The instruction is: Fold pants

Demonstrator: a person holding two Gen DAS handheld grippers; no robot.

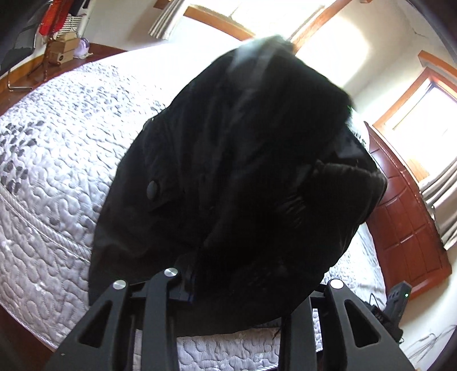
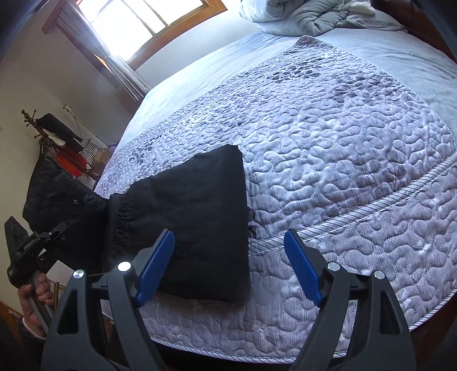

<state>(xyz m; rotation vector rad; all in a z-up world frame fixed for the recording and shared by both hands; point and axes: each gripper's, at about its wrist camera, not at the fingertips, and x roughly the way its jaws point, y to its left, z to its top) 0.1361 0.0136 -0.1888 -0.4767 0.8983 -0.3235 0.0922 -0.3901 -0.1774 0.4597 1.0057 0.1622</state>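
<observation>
Black pants (image 2: 200, 217) lie partly folded on the quilted bed (image 2: 342, 159), the leg end flat on the quilt and the waist end lifted off the bed's left edge. My left gripper (image 2: 54, 231) holds that raised waist end; in the left wrist view the black cloth (image 1: 242, 171) fills the middle and hides the fingertips, with a button (image 1: 153, 189) showing. My right gripper (image 2: 228, 265) is open and empty, its blue pads (image 2: 155, 265) spread wide, the left pad over the pants' near edge.
A grey blanket heap (image 2: 314, 14) lies at the far end of the bed. A wooden headboard (image 1: 405, 217) stands at the right. A coat rack with clothes (image 2: 57, 137) and boxes (image 1: 62, 48) stand by the wall. Windows (image 2: 142, 20) are bright.
</observation>
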